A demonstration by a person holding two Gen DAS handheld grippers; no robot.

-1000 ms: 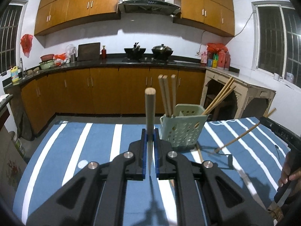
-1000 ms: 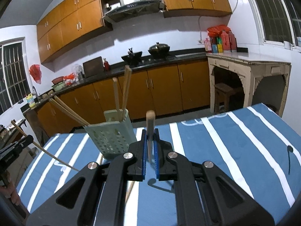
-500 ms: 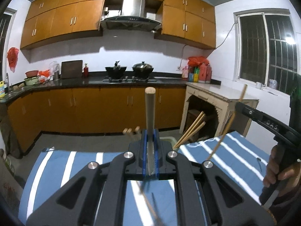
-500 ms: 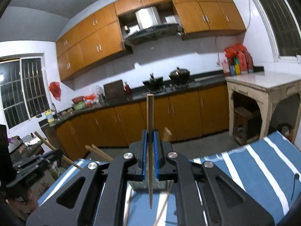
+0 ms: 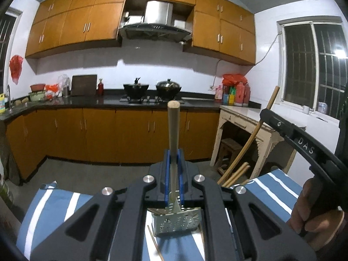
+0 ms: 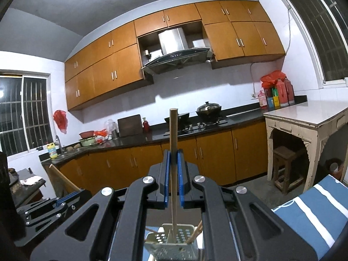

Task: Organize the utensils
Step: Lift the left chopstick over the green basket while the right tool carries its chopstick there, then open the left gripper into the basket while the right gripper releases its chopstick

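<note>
Left wrist view: both tongs [image 5: 173, 174] [image 6: 173, 178] clamped on upright chopsticks [image 5: 173, 130] [image 6: 173, 141] above perforated holder [image 5: 177, 221].

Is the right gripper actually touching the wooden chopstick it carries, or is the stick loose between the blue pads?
Touching. The right wrist view shows the right gripper with both blue pads pressed against the thin wooden chopstick, which stands upright between them.

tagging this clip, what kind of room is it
A home kitchen, most likely: a range hood over a stove with two woks, and orange wooden cabinets above a dark countertop.
</note>
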